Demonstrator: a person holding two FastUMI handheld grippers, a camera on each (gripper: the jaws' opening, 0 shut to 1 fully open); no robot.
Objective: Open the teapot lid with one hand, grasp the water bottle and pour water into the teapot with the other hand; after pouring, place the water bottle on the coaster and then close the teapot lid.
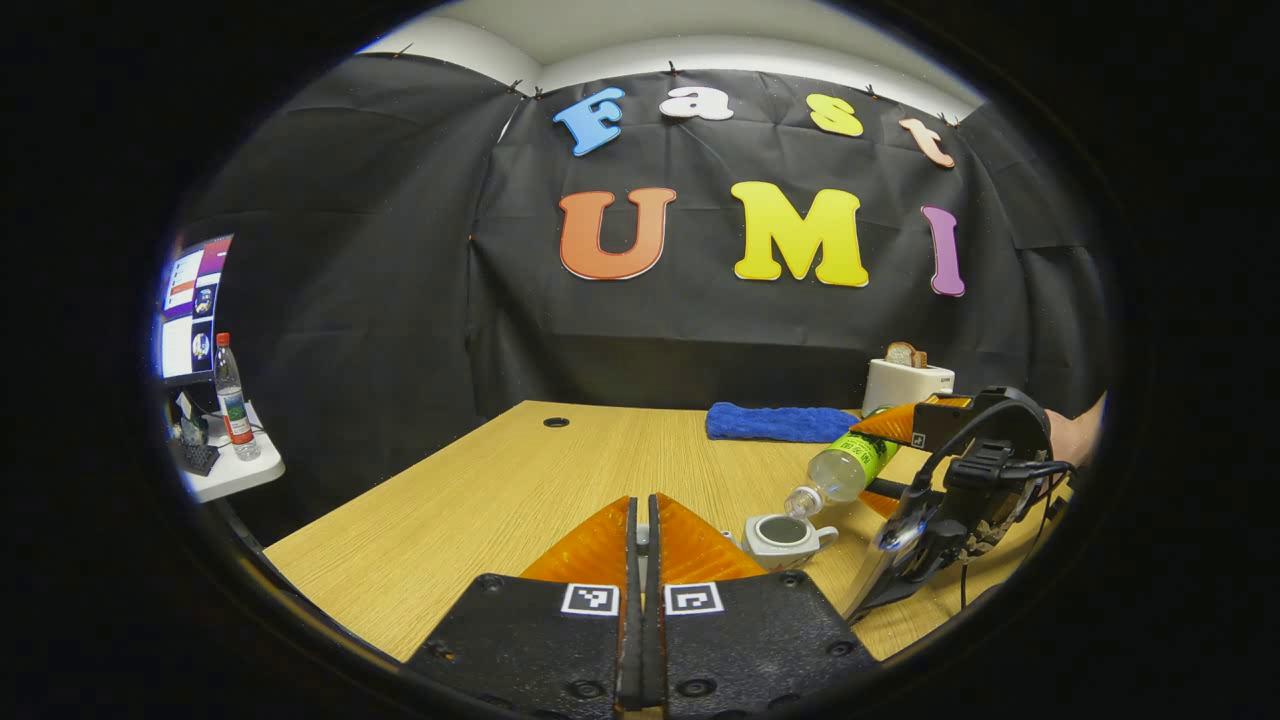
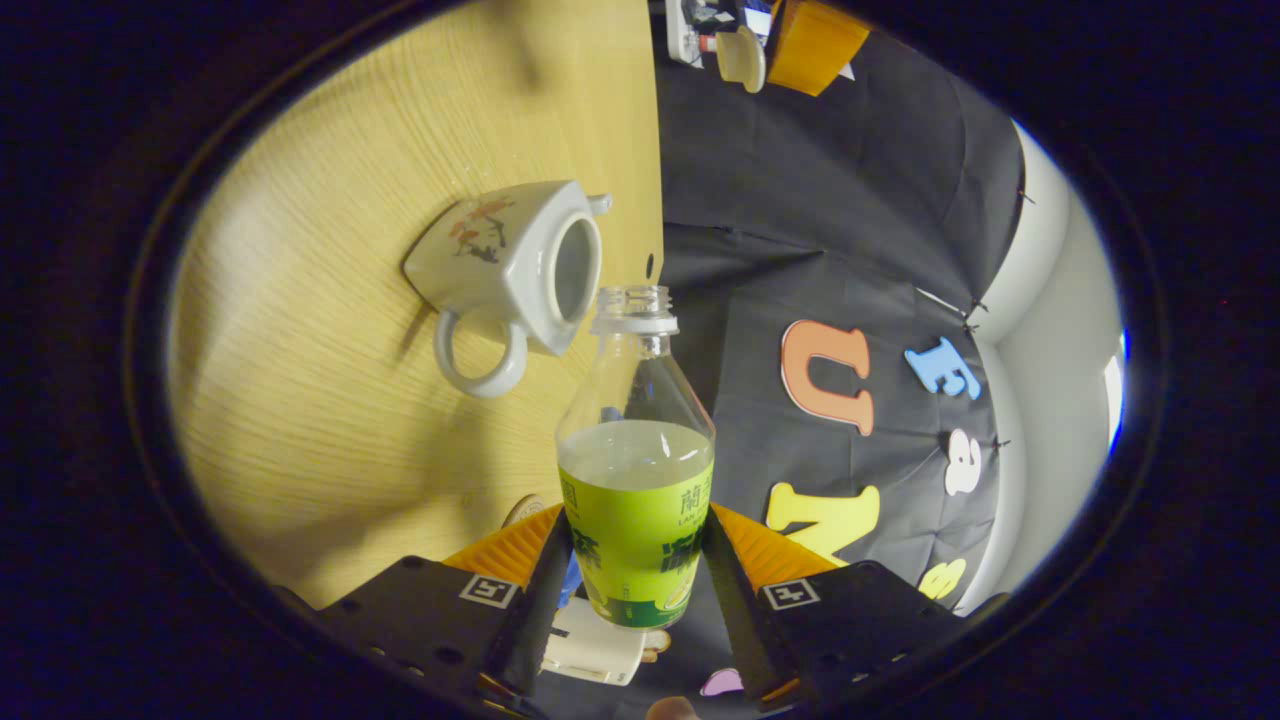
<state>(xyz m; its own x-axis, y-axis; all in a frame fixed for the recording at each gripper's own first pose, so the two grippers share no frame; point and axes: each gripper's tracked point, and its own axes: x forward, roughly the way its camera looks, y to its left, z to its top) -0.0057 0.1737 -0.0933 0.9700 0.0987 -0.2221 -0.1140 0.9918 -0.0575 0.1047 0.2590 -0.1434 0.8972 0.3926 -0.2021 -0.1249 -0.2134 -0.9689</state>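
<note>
The white teapot [image 1: 785,540] stands lidless on the wooden table [image 1: 480,500], its opening [image 2: 575,265] bare. My right gripper [image 2: 635,540] is shut on the green-labelled water bottle [image 2: 637,470]. The bottle [image 1: 845,470] is uncapped and tilted, with its mouth [image 2: 634,300] just above the teapot's rim. Water fills its lower body and I see no stream. My left gripper [image 1: 645,510] is held low over the table to the left of the teapot, fingers together on the cream teapot lid [image 2: 741,58]. A round edge [image 2: 522,510] by the right fingers may be the coaster.
A blue towel [image 1: 780,422] lies at the table's back, with a white toaster [image 1: 908,385] holding bread beside it. A cable hole [image 1: 556,422] marks the far left of the table. Off the table to the left are a monitor [image 1: 190,305] and a capped bottle [image 1: 232,400].
</note>
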